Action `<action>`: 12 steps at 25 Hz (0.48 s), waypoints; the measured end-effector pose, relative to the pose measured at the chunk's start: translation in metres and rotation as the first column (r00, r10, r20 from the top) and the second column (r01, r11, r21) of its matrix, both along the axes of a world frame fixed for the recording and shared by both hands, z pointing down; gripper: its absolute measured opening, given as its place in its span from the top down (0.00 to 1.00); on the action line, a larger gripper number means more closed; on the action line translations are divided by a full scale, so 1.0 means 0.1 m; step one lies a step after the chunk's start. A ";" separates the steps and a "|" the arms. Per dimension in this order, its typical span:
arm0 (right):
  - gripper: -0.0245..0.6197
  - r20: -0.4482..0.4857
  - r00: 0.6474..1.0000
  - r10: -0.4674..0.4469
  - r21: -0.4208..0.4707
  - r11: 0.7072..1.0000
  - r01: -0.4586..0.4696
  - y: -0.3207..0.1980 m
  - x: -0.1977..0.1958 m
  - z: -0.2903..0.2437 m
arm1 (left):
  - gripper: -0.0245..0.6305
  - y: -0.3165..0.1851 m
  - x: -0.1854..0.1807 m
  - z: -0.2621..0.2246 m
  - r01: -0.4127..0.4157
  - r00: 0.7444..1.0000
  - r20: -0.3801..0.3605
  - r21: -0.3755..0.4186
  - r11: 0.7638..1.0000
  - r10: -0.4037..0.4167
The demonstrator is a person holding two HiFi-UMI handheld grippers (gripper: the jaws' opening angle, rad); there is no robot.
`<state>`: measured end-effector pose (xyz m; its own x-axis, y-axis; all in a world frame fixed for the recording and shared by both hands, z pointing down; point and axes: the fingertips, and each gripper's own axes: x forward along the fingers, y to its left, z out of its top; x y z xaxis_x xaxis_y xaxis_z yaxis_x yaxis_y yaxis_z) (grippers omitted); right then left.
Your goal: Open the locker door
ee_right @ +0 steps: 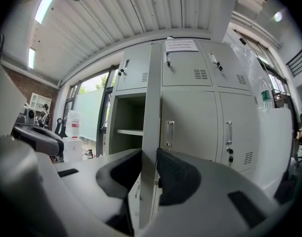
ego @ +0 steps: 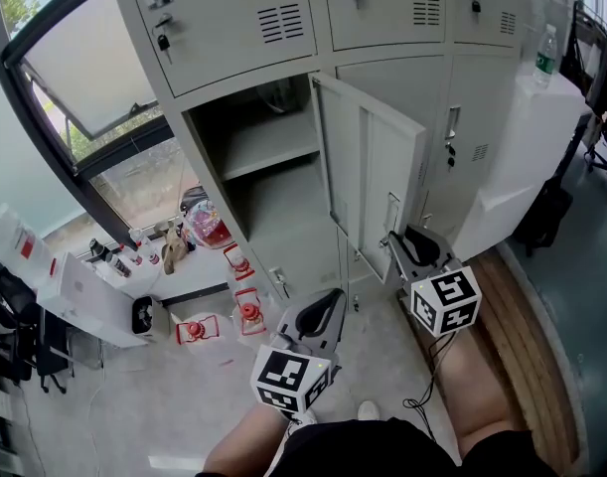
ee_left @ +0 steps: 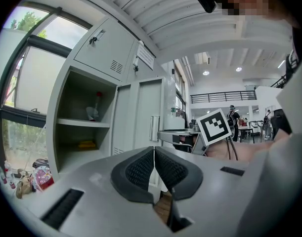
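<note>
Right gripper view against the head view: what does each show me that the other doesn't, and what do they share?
Only the right gripper view: the door seen edge on, between the right gripper's tongs, whose pads look closed on it. Only the head view: that gripper's marker cube, and red things on the floor. Both: the locker standing open, with its shelf.

We're looking straight along the right gripper (ee_right: 149,158) here, and its two dark pads (ee_right: 175,177) are pinching the edge of the locker door (ee_right: 151,93) from both sides. The door is standing swung out toward us, edge-on. Behind it the open compartment (ee_right: 123,112) is showing a bare shelf (ee_right: 129,132), and shut lockers (ee_right: 190,127) with upright handles (ee_right: 169,134) are lining up on the right.
</note>
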<state>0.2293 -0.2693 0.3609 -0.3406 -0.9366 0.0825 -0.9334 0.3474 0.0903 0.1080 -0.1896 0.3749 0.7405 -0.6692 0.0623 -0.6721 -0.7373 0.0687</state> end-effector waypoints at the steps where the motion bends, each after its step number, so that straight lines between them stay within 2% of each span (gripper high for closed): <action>1: 0.74 0.001 1.000 -0.005 0.001 1.000 0.005 0.00 0.01 0.00 | 0.93 0.01 0.01 0.00 0.008 1.000 -0.001 -0.001 1.000 -0.008; 12: 0.76 0.009 0.998 -0.067 0.018 0.998 0.067 0.14 0.09 0.02 | 0.93 0.19 0.08 0.05 0.120 0.993 -0.006 -0.003 0.993 -0.120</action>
